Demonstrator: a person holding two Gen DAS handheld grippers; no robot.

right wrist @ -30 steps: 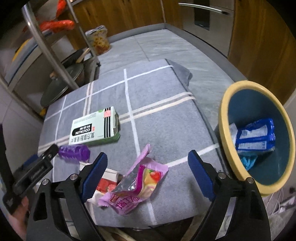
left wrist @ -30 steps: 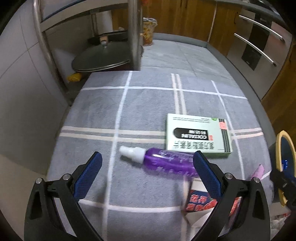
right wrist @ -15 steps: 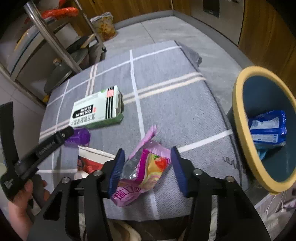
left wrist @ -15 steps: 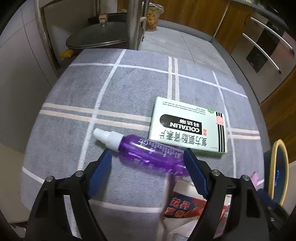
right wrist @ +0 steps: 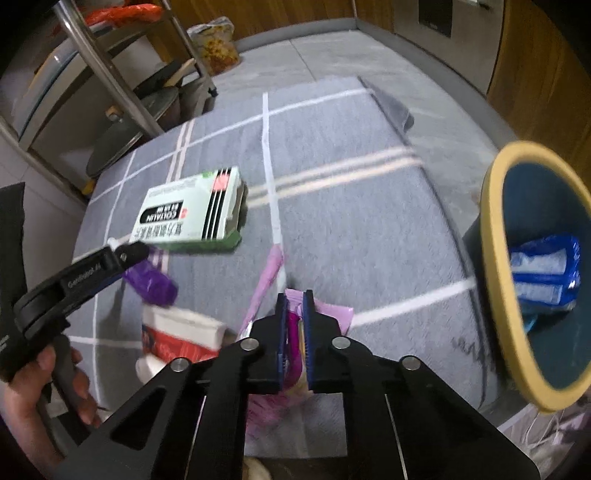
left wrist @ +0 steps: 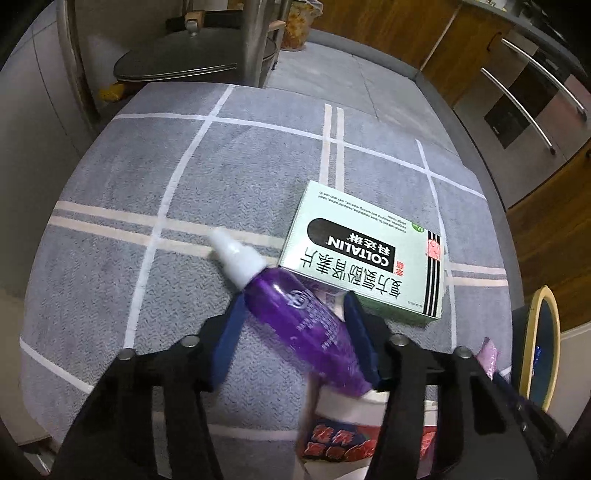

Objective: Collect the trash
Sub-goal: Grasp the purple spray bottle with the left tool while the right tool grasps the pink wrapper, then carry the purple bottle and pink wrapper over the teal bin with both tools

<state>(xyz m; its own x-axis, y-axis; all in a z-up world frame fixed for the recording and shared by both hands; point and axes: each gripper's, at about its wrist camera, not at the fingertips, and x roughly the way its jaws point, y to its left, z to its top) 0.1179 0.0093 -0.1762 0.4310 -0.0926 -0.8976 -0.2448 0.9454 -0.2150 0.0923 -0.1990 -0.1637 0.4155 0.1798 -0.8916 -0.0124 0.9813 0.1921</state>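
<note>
My left gripper [left wrist: 295,306] is shut on a purple spray bottle [left wrist: 295,314] with a white cap and holds it tilted just above the grey checked cloth [left wrist: 221,177]. It also shows in the right wrist view [right wrist: 151,284]. My right gripper [right wrist: 294,299] is shut on a pink snack wrapper [right wrist: 266,284]. A green-and-white Coltalin box [left wrist: 365,258] lies on the cloth just beyond the bottle. A red-and-white cup [right wrist: 181,339] lies on its side near the front edge. A yellow-rimmed blue bin [right wrist: 532,273] stands to the right, holding a blue packet [right wrist: 543,269].
A metal rack leg [left wrist: 258,40] and a dark pan lid [left wrist: 177,66] stand behind the cloth at the far left. Wooden cabinets [left wrist: 406,29] and an oven with bar handles [left wrist: 532,92] line the far right. The cloth's right edge drops off next to the bin.
Both grippers have closed: the left on the purple bottle, which is now lifted and tilted, the right on the pink wrapper. Both moved forward and down.
</note>
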